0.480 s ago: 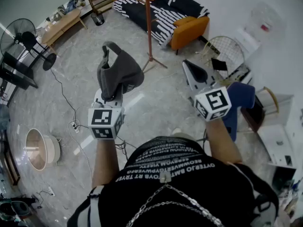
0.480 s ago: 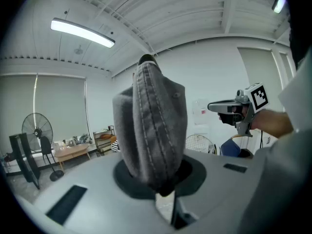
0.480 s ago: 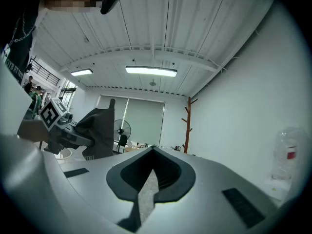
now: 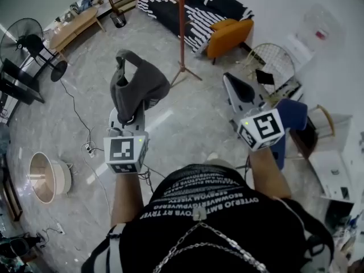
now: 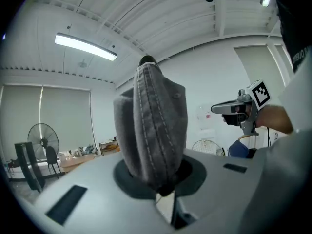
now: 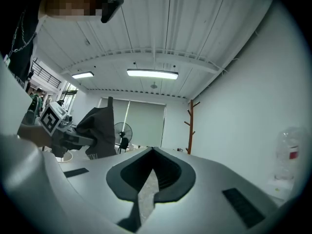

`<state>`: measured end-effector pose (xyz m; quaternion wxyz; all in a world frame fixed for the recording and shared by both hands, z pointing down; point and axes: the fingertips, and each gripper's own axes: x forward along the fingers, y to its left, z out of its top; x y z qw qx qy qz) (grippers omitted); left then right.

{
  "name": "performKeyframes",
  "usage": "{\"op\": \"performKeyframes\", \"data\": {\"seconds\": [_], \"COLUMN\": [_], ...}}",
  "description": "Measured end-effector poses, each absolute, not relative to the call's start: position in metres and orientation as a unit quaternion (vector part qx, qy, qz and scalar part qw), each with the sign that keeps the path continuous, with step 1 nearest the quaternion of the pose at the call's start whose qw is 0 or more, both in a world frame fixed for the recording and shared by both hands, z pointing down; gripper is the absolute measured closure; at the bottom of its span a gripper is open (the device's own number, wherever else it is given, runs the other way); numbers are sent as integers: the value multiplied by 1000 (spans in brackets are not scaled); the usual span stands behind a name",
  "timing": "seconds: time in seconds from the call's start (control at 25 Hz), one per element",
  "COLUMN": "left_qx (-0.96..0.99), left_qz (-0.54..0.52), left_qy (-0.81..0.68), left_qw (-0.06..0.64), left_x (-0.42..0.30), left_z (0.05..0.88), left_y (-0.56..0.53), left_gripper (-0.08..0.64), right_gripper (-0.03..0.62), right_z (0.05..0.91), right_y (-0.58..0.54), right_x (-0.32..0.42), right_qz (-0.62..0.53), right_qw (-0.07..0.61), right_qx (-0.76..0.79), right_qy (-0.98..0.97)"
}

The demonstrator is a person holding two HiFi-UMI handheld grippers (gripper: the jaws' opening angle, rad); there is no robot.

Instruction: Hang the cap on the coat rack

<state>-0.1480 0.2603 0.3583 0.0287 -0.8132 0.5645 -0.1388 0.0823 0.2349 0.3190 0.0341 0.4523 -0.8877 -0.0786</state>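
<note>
Pinching the grey cap (image 4: pixel 142 87), left gripper (image 4: pixel 127 114) jaws; right gripper (image 4: pixel 228 79) jaws together, empty.

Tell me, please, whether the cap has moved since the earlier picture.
Yes, slightly: in the head view the cap, held in the left hand-held gripper, has shifted left, widening its gap to the coat rack.

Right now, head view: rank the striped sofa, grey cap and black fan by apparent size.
1. Black-and-white striped sofa with orange cushions.
2. Grey fabric cap, inflated by nearness to the camera.
3. Black pedestal fan, nearly cap-sized; that pair is unsure.
</note>
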Motion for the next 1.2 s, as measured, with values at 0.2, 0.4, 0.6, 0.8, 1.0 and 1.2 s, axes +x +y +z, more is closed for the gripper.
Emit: {"op": "performKeyframes", "data": {"seconds": [0.2,0.4,0.6,0.8,1.0,1.2], "left_qx": [-816,-812,-813,-814,-812,-812], "left_qz": [-121,-98,-123,-128,-107,-111], "left_qy": [563,574,567,564,572,572], "left_qw": [39,47,54,50,33,31], "left_x": [-153,-155,-163,-165,-157,-156], "left_z": [342,338,349,353,349,351], "left_y": [269,273,277,275,271,256], "left_gripper": [538,538,538,538,538,538], "right_gripper": [589,589,589,589,589,589], "right_z": [311,312,310,315,320,318], "right_y": [248,256,264,261,252,237], "right_x": [71,67,69,67,71,72], "right_qz": [-81,-81,-81,-67,-68,-69], "right_qw": [29,34,33,32,34,34], "right_qx": [447,440,440,440,435,436], "right_qy": [-890,-893,-894,-895,-897,-896]}}
